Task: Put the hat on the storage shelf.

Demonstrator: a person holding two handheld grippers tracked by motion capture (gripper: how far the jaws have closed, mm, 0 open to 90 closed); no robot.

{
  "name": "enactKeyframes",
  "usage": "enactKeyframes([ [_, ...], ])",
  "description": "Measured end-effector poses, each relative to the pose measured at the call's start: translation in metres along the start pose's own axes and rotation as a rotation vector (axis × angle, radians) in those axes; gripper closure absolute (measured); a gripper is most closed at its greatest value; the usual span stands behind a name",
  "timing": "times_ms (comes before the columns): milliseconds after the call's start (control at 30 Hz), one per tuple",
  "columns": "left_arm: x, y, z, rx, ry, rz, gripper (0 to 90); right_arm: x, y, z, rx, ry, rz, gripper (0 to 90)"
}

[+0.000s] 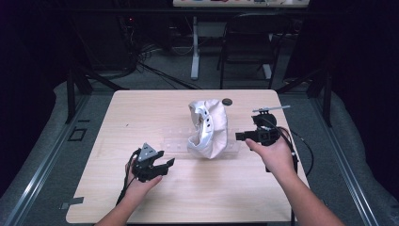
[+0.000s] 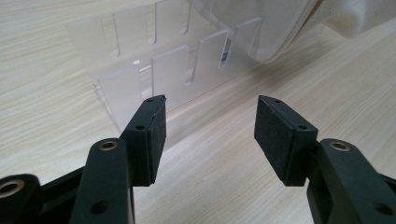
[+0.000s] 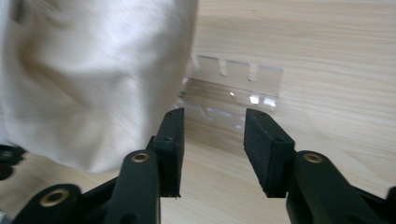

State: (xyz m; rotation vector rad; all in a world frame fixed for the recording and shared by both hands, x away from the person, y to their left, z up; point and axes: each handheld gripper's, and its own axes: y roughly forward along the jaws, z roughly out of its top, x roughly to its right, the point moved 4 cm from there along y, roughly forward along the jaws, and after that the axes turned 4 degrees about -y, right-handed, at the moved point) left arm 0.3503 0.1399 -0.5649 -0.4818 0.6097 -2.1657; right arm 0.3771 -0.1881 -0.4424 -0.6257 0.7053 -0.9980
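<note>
High view, cap hiding clear rack

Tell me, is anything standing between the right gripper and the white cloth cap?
Nothing visible: only bare wooden table lies between the open right gripper and the white cloth cap on the clear slotted plastic rack.

- The white cap covers the middle of the clear slotted rack in the high view.
- In the right gripper view, the cap is blurred and cut off at the left and top edges.
- The small dark disc behind the cap is too small to identify.
</note>
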Motion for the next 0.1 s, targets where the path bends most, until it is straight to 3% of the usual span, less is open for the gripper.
enactKeyframes([
  [100, 0.0017, 0.0025, -0.0002, 0.001, 0.009, 0.001, 44.4, 0.0086, 0.0034, -0.0143, 0.001, -0.026, -0.074, 55.4],
])
